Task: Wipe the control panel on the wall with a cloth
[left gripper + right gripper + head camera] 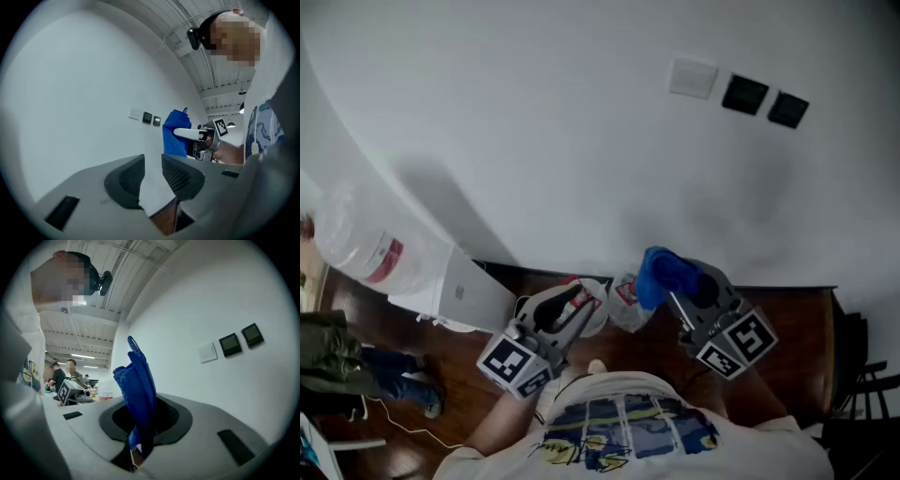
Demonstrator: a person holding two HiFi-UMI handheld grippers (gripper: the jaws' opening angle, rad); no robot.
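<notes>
1. Hovering low near the foot of the wall, the left gripper [152,180] carried nothing; its jaws stood a narrow gap apart.
2. Beside it, the right gripper [143,437] was clamped on a blue cloth [137,390], which stood upright out of the jaws.
3. The control panel [744,94], two black squares beside a white switch plate [692,78], sat toward the wall's upper right, well apart from the cloth.
4. Wiping looked not yet begun; the next move would call for raising the cloth and pressing it flat on the panel.
</notes>
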